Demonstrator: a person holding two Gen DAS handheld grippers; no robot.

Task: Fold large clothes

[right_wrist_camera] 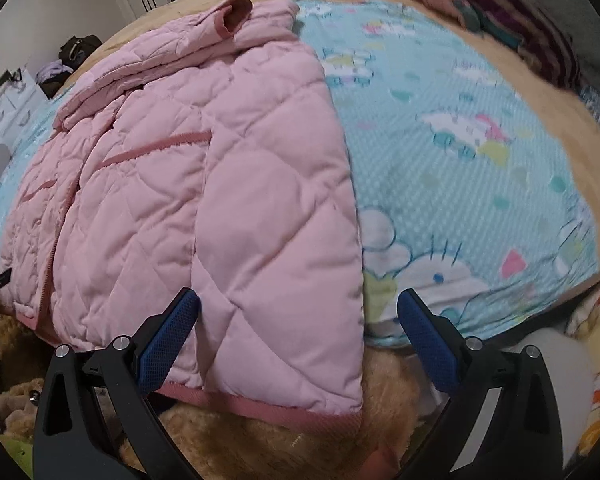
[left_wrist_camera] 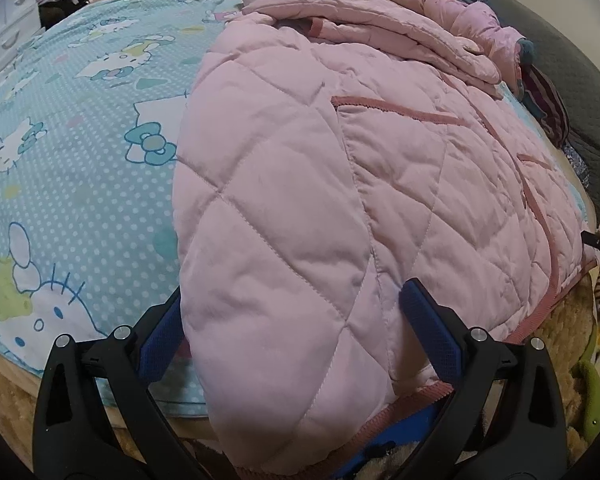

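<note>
Both jaws gape, gripping nothing; pink quilted jacket (left_wrist_camera: 340,184) hem lies between each pair; bite both corners evenly

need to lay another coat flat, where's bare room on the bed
Bare blanket lies left of the pink jacket, out to the tan edge. Another patch lies right of it. The far corner is crowded with piled clothes.
</note>
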